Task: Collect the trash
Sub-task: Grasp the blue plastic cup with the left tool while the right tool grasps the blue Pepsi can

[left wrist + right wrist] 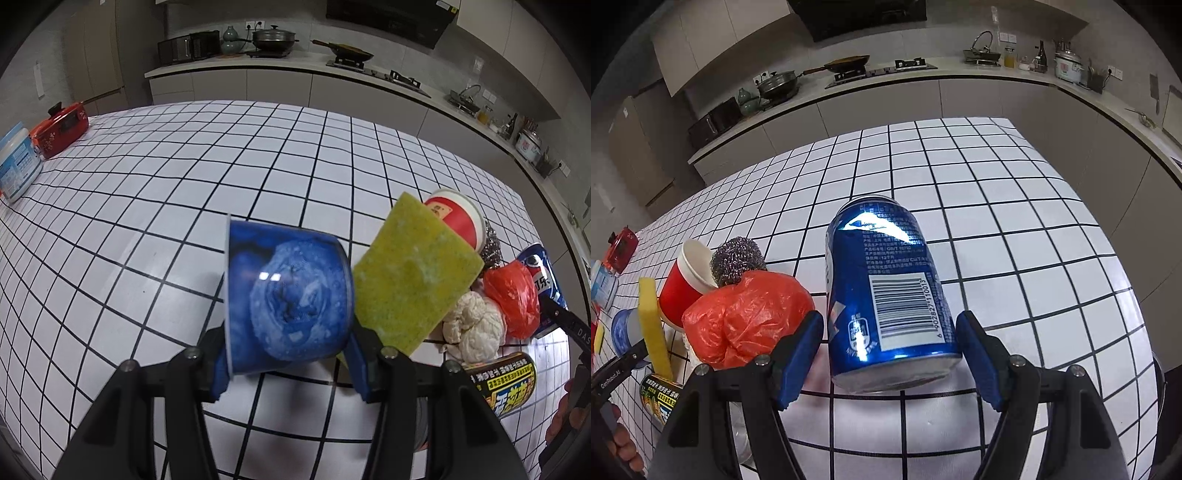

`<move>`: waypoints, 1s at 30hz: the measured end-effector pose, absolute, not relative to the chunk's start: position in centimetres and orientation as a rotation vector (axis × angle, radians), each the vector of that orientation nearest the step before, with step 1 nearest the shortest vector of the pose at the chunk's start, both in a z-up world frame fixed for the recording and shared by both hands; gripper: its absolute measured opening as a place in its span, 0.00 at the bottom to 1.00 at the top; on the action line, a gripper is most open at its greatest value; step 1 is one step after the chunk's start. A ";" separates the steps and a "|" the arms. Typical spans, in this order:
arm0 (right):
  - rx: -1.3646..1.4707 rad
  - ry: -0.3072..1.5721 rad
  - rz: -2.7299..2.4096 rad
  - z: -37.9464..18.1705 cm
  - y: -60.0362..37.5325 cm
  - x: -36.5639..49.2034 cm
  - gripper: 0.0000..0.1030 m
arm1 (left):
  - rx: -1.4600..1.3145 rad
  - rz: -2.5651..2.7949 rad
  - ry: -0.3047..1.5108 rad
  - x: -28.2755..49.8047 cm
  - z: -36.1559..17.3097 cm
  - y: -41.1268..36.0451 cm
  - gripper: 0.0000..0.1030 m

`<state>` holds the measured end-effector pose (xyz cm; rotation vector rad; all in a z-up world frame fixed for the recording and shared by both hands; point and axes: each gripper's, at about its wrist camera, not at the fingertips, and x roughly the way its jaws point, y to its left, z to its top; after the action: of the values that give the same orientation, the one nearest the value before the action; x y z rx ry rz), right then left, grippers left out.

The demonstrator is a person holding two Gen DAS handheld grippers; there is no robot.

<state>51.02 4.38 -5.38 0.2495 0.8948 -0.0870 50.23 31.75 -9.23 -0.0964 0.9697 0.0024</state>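
Observation:
My left gripper (290, 362) is shut on a blue yogurt cup (286, 299) with a blueberry print, held tilted above the tiled table. A yellow-green sponge (412, 273) leans against the cup's right side and the right finger. My right gripper (890, 350) is shut on a blue drink can (886, 291), barcode facing me, held above the table. The can also shows at the right edge of the left wrist view (545, 273). The cup (624, 328) and sponge (653, 325) show at the left of the right wrist view.
A pile of trash lies between the grippers: red paper cup (458, 218), steel scourer (737, 260), red plastic bag (746, 317), crumpled white tissue (472, 326), black-and-yellow can (506, 384). A white tub (16, 162) and red pot (61, 127) stand at the table's far left.

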 end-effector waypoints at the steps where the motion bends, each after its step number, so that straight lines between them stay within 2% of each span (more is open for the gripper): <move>1: 0.245 0.897 -0.082 -5.5 4.5 51.2 0.69 | -0.097 0.003 0.970 50.2 -9.2 31.8 0.51; 16: 0.235 0.816 -0.034 -3.1 5.0 48.1 0.66 | -0.123 0.020 0.888 47.7 -6.6 31.9 0.50; 27: 0.244 0.918 0.057 -5.3 4.1 45.3 0.67 | -0.155 0.064 0.938 45.3 -8.5 31.6 0.50; 30: 0.218 0.939 0.048 -5.6 4.3 46.2 0.71 | -0.149 0.067 0.944 45.6 -8.5 31.9 0.50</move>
<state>46.17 4.31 -5.64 0.2175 0.9392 0.0477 45.60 31.87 -8.51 -0.1485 0.9440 0.0673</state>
